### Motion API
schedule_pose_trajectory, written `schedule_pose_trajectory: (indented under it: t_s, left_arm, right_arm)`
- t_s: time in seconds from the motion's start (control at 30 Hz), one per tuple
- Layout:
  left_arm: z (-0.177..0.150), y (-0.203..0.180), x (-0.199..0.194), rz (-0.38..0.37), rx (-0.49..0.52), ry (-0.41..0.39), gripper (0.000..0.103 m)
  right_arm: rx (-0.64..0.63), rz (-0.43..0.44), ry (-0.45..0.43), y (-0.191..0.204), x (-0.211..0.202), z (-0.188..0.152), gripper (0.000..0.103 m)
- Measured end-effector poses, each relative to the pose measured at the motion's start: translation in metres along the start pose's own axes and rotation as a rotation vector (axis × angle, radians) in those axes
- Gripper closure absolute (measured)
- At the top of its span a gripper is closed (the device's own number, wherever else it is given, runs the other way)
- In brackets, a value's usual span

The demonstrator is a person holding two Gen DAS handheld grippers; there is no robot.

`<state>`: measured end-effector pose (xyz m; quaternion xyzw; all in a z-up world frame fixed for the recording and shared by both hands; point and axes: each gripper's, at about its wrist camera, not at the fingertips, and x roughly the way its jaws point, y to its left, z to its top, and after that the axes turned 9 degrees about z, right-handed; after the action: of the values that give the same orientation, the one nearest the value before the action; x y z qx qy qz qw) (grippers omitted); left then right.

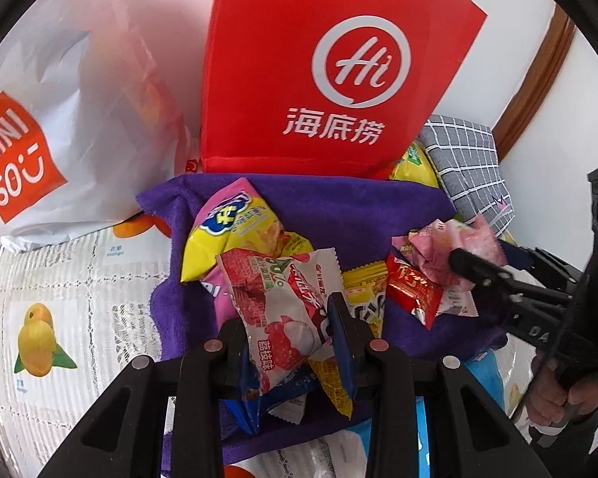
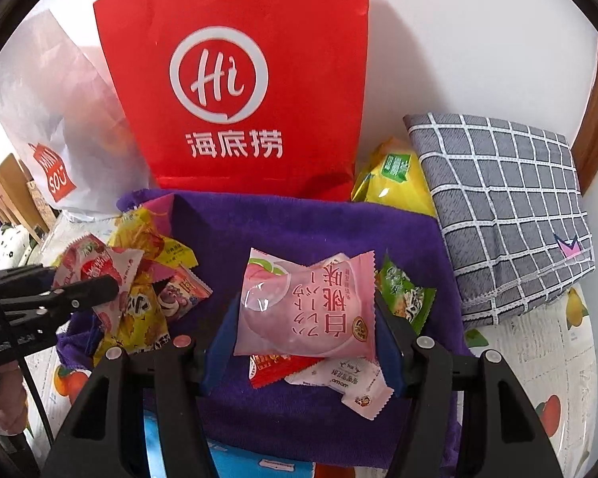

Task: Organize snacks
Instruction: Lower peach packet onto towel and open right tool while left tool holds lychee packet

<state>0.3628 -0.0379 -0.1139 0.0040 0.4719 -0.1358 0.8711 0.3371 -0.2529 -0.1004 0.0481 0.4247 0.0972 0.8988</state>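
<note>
Lychee packet [image 1: 283, 318] between left claw [image 1: 289, 338] fingers

Two fisheye wrist views, each looking forward and slightly down along its own gripper's fingers from close above a purple towel [image 1: 378, 207] strewn with snack packets. Left wrist view set toward the towel's left part, facing a red paper bag [image 1: 323, 63] and a white bag [image 1: 59, 91] standing against the back wall, with the right gripper [image 1: 470, 263] entering at its right edge. Right wrist view set further right, facing the same red bag [image 2: 235, 79], towel [image 2: 299, 219] and white bag [image 2: 59, 119], with a grey checked cushion [image 2: 498, 207] at right and the left gripper [image 2: 99, 286] at its left edge.
</note>
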Motion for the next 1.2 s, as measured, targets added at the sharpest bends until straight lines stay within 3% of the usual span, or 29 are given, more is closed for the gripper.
schedule_pose_trajectory:
  t_s: [0.33, 0.7, 0.77, 1.2]
  left_arm:
    - [0.002, -0.002, -0.001, 0.002, -0.008, 0.005, 0.071]
    - [0.011, -0.012, 0.002, -0.023, -0.003, -0.004, 0.071]
    - [0.011, -0.012, 0.004, -0.02, -0.006, -0.002, 0.071]
    - [0.016, -0.014, 0.015, -0.028, -0.023, 0.003, 0.071]
  right_arm:
    - [-0.024, 0.023, 0.04, 0.008, 0.017, -0.005, 0.041]
    - [-0.084, 0.009, 0.063, 0.011, 0.025, -0.001, 0.03]
    - [-0.083, 0.002, 0.063, 0.011, 0.025, -0.001, 0.024]
    - [-0.045, 0.011, 0.037, 0.002, 0.016, -0.006, 0.024]
